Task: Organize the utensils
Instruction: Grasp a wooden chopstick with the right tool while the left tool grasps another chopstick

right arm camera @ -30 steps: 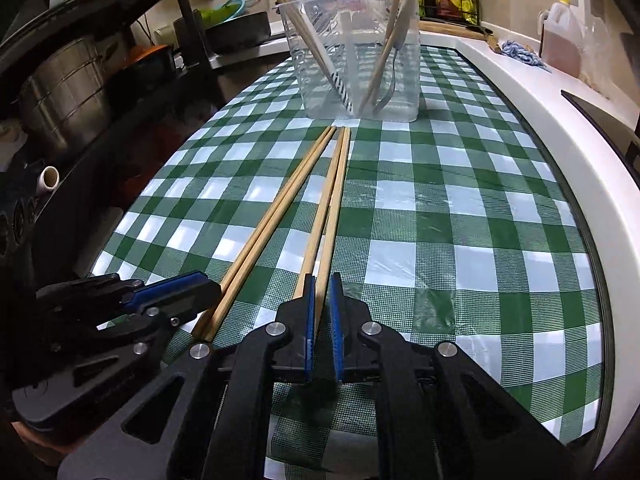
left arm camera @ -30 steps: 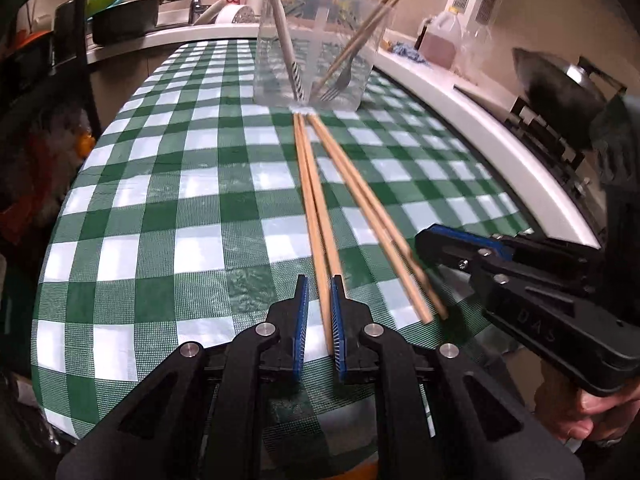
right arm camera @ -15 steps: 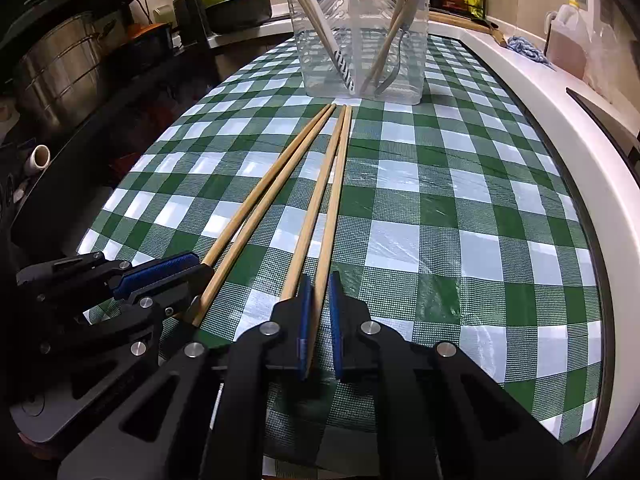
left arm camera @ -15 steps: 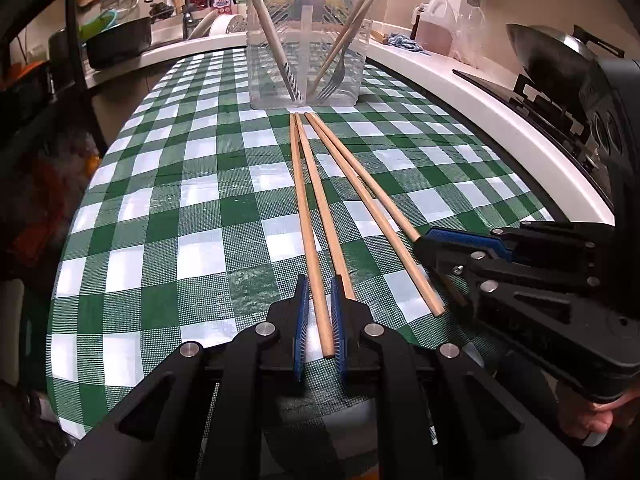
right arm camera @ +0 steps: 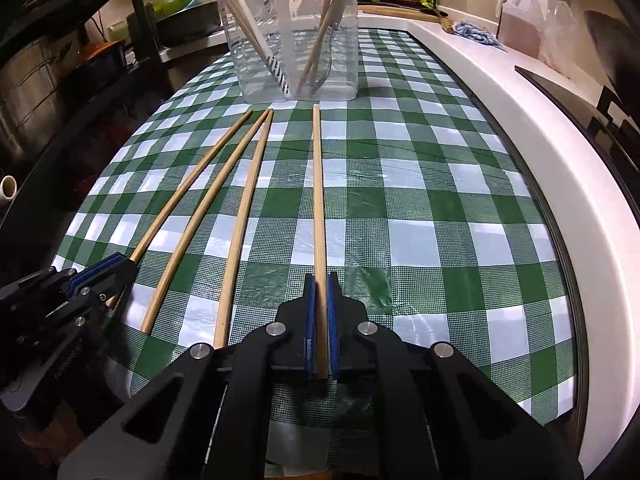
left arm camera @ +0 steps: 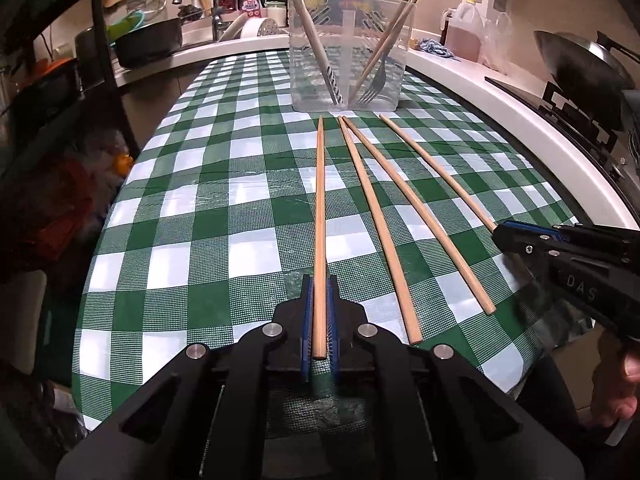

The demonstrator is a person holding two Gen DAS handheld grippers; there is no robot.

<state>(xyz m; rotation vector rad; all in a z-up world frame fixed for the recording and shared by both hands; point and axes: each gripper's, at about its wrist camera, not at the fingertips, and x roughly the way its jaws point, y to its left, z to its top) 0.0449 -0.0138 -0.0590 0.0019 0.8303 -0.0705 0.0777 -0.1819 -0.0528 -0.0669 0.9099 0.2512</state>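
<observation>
Four long wooden chopsticks fan out on the green checked tablecloth (left arm camera: 248, 216). My left gripper (left arm camera: 319, 284) is closing its last bit, pads pressed on the near end of the leftmost chopstick (left arm camera: 319, 200). My right gripper (right arm camera: 319, 280) is shut on the rightmost chopstick (right arm camera: 317, 192). Each gripper shows in the other's view, the right gripper (left arm camera: 500, 234) and the left gripper (right arm camera: 120, 264), both gripping stick ends. Two loose chopsticks (left arm camera: 376, 224) lie between them. A clear container (left arm camera: 348, 68) at the far end holds chopsticks, a fork and a striped-handled utensil.
A white counter edge (right arm camera: 520, 128) curves along the right, with a stove and a wok (left arm camera: 580, 60) beyond it. An oil jug (left arm camera: 464, 36) and a blue cloth (left arm camera: 434, 48) sit behind the container. A sink and a dark pan (left arm camera: 148, 42) are at the back left, dark shelving (right arm camera: 48, 60) on the left.
The sticks lay in two tight pairs. Each gripper has closed on one stick and swung it outward from its partner, so the four now fan out. Both cameras have tilted upward.
</observation>
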